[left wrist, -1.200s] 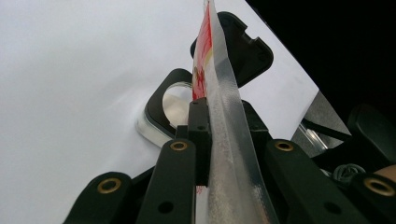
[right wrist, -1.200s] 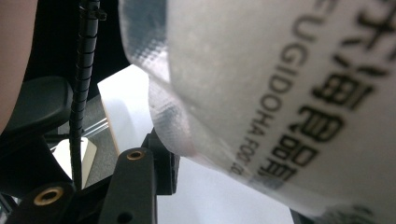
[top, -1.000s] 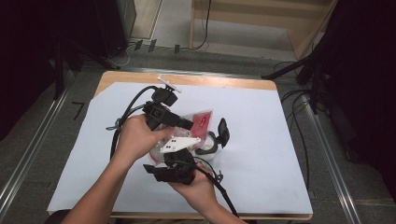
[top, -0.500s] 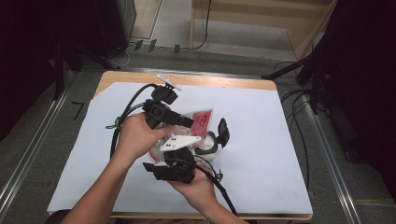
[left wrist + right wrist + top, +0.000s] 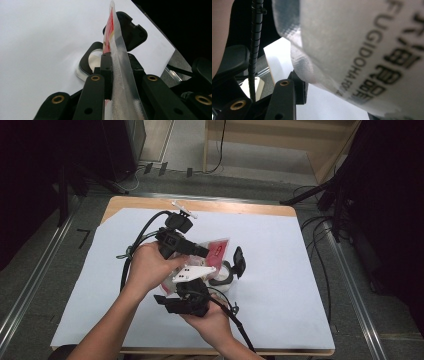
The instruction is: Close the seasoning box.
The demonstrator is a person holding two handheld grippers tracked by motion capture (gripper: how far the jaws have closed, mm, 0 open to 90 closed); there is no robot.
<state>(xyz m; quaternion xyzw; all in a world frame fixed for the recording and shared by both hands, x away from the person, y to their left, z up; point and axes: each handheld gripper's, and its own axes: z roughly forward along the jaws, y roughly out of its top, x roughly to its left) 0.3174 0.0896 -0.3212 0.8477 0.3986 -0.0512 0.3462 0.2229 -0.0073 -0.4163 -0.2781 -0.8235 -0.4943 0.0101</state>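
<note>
The left gripper pinches the sealed top of the red packet. The right gripper touches it too, grip unclear. The packet looks unopened.

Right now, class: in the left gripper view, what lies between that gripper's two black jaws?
The sealed edge of a red-printed plastic packet stands between the left gripper jaws, pinched on both sides. Beyond it sits a black-lidded container.

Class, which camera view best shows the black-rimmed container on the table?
The left gripper view: the container and its open lid appear beyond the pinched packet. The high view shows it small, partly hidden by hands.
</note>
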